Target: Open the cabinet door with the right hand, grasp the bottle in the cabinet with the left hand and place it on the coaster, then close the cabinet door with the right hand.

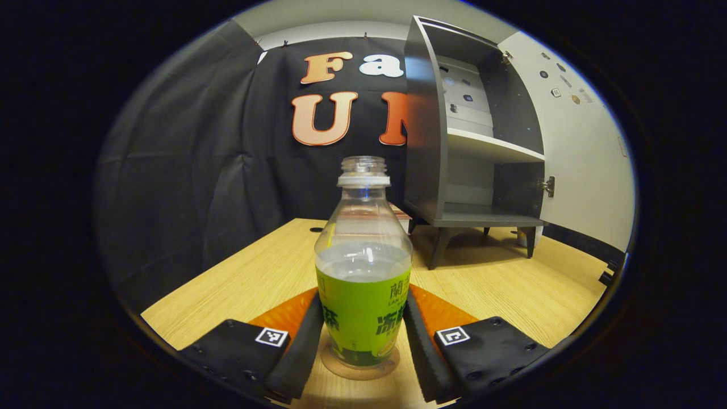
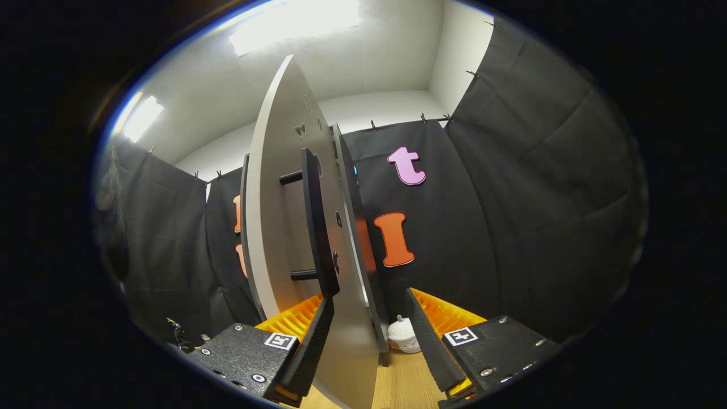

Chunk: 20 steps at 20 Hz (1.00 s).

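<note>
The clear plastic bottle with the green label and no cap (image 1: 363, 267) stands upright between the 2 fingers of the left claw (image 1: 363, 341), its base on the round translucent coaster (image 1: 360, 367) on the light wooden surface (image 1: 488, 284). The fingers sit close against the label on both sides, but I cannot tell whether they press or have just let go. To finish this step well, spread the fingers evenly and draw the left claw straight back and level, so that neither finger drags the open, part-filled bottle off the coaster.

Ahead and to the right of the left claw, the grey cabinet (image 1: 426, 142) stands with its white door (image 1: 579, 142) swung wide.

The right claw (image 2: 366, 335) is released, tilted upward, its fingers straddling the door's free edge (image 2: 341, 352), with the black bar handle (image 2: 318, 227) just above its left finger; it grips nothing
</note>
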{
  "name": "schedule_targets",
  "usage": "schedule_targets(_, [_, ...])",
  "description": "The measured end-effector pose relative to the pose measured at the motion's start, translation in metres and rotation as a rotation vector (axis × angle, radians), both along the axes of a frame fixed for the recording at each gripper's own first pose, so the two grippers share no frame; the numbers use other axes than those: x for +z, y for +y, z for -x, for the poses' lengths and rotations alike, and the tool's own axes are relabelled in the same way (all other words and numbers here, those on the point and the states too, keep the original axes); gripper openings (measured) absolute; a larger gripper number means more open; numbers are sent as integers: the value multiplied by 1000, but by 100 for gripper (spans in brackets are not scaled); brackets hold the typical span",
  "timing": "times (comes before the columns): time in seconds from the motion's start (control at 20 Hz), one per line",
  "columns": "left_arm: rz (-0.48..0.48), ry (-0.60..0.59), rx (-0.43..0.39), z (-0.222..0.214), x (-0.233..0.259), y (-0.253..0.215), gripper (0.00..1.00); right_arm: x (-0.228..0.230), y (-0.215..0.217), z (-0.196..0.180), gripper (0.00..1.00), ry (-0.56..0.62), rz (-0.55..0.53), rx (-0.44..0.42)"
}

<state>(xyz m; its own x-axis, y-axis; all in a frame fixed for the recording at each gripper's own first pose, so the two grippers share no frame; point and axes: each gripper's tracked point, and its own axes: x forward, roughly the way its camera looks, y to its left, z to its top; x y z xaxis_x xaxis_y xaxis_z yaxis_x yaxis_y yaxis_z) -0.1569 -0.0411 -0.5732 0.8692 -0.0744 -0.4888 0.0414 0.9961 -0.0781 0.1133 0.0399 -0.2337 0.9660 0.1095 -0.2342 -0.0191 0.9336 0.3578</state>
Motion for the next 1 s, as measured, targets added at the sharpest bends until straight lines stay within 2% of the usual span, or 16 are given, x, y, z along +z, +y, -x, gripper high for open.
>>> schedule_targets(0.3, [-59,-28,-15,1,3,-3,86,-1,1,0,80,13,-9,6])
schedule_targets(0.4, [-64,-53,2,-4,16,4,83,0,-1,0,80,17,-8,7])
schedule_targets(0.6, [-97,-117,17,-11,44,13,91,1,-1,0,79,11,8,16])
schedule_targets(0.8, [-123,-161,19,-16,74,17,90,7,-2,1,80,-14,12,25])
schedule_targets(1.0, [-160,-193,25,-20,102,19,94,12,-1,-1,79,-39,13,38])
